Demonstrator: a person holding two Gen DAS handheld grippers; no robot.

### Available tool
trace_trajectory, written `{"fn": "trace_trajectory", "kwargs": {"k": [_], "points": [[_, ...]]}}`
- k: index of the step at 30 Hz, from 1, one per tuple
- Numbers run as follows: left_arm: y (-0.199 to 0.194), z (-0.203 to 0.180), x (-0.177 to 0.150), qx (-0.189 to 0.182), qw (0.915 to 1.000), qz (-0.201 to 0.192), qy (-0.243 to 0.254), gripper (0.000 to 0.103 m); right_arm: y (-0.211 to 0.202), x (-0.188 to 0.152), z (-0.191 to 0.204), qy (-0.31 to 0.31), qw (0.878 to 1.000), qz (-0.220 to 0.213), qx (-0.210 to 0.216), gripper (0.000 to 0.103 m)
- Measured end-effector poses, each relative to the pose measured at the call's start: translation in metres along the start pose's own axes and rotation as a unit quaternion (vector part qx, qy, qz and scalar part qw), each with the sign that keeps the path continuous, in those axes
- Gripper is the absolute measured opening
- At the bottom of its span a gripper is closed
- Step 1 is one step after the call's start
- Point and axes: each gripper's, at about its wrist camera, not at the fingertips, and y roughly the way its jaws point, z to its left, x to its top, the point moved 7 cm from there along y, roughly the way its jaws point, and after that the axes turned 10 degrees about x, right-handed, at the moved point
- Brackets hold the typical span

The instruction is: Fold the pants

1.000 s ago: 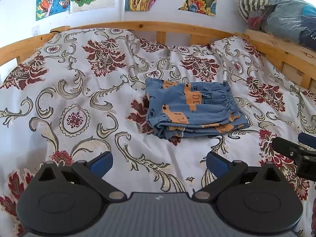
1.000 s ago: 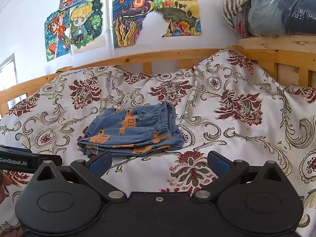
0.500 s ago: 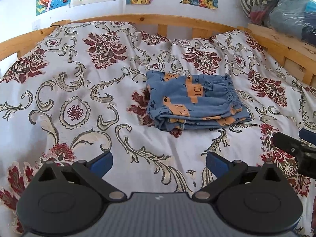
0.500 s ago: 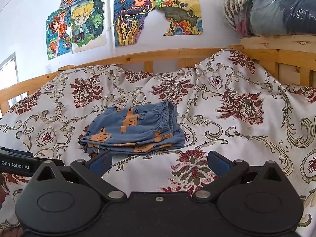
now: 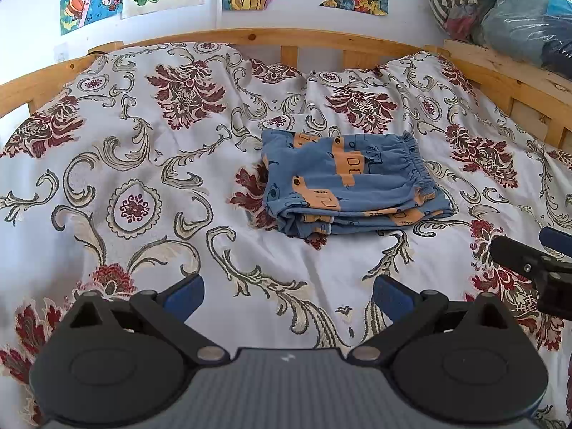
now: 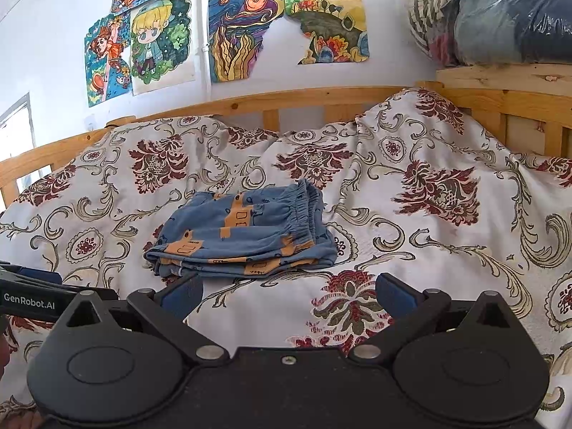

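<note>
Blue pants (image 5: 346, 186) with orange patches lie folded into a compact stack mid-bed on a floral bedspread (image 5: 143, 164). The left gripper (image 5: 287, 295) and right gripper (image 6: 289, 293) hover nearby, both spread wide and empty, suggesting folding is finished.

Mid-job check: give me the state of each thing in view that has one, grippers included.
Pants: folded into a compact stack, lying flat on the bedspread, nothing touching them.
Left gripper: jaws open, empty, short of the pants.
Right gripper: jaws open, empty, short of the pants.
Bedspread: spread over the bed, wrinkled.
Bagged bundle: wrapped in plastic, resting on the wooden ledge.
</note>
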Motion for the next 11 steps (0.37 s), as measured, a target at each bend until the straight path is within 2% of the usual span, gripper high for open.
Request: {"fn": "trace_trajectory", "kwargs": {"k": [11], "points": [[0.0004, -0.0003, -0.0005, 0.008, 0.9999, -0.005, 0.009, 0.103, 0.0003, -0.0004, 0.0011, -0.001, 1.000, 0.001, 0.000, 0.102]]}}
